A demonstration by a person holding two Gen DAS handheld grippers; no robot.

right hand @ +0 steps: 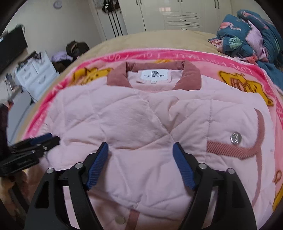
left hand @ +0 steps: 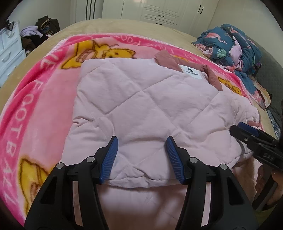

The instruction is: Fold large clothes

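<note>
A pale pink quilted jacket (left hand: 141, 109) with a dusty-rose collar (right hand: 152, 69) and a white label (right hand: 153, 75) lies folded on a pink cartoon blanket (left hand: 44, 92); it also shows in the right wrist view (right hand: 141, 123). My left gripper (left hand: 141, 141) is open, its blue fingers (left hand: 113, 150) spread over the jacket's near folded edge, holding nothing. My right gripper (right hand: 140, 146) is open over the jacket's middle, empty. It shows at the right edge of the left wrist view (left hand: 247, 129). The left gripper shows at the left of the right wrist view (right hand: 44, 141).
The blanket lies on a tan bed (left hand: 123, 24). A bundled blue flamingo-print quilt (left hand: 235, 47) sits at the bed's far right. White drawers (left hand: 8, 53) and a heap of clothes (left hand: 40, 30) stand to the left. White wardrobes (right hand: 176, 12) line the far wall.
</note>
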